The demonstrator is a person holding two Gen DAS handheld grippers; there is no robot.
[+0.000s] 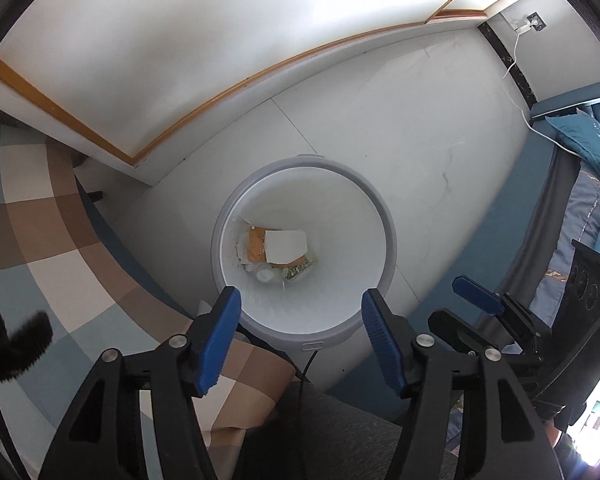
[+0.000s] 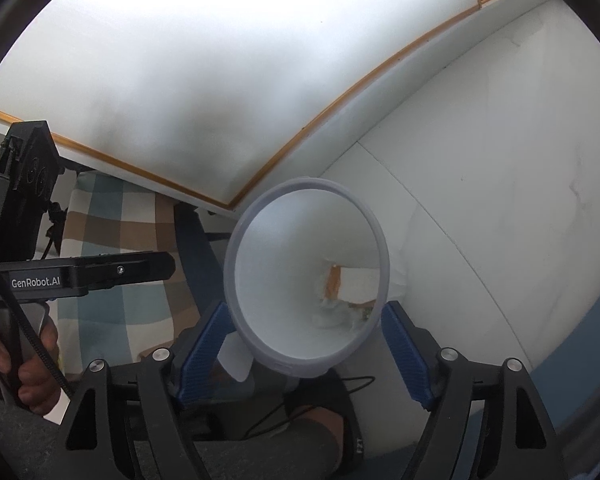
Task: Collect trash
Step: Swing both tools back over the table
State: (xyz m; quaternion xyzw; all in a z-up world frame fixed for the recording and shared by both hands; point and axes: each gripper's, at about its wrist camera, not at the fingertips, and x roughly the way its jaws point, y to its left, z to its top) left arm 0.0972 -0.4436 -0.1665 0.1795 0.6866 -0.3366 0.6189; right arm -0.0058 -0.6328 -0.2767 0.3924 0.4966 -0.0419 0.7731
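Seen from the left wrist, the left gripper (image 1: pixel 300 304) hangs over a round white bin (image 1: pixel 304 248) standing on the pale floor (image 1: pixel 440 140), its blue fingers (image 1: pixel 222 336) spread with nothing between them. At the bottom of the bin lies the trash (image 1: pixel 278 250): a white sheet of paper on top of an orange wrapper, with smaller scraps beside them. A checked cloth (image 1: pixel 48 216) lies to the left, and the right gripper (image 1: pixel 480 300) shows at the right edge, beside a bed with a blue pillow (image 1: pixel 580 136).

From the right wrist, the right gripper (image 2: pixel 304 344) also stands open and empty, the bin (image 2: pixel 260 292) tilted in view just beyond its fingers (image 2: pixel 404 352). The trash (image 2: pixel 348 288) sits low inside, partly hidden by the rim. A pale scrap near the left finger may be paper; it is too blurred to tell. A hand (image 2: pixel 20 360) grips the left gripper's handle at the left.
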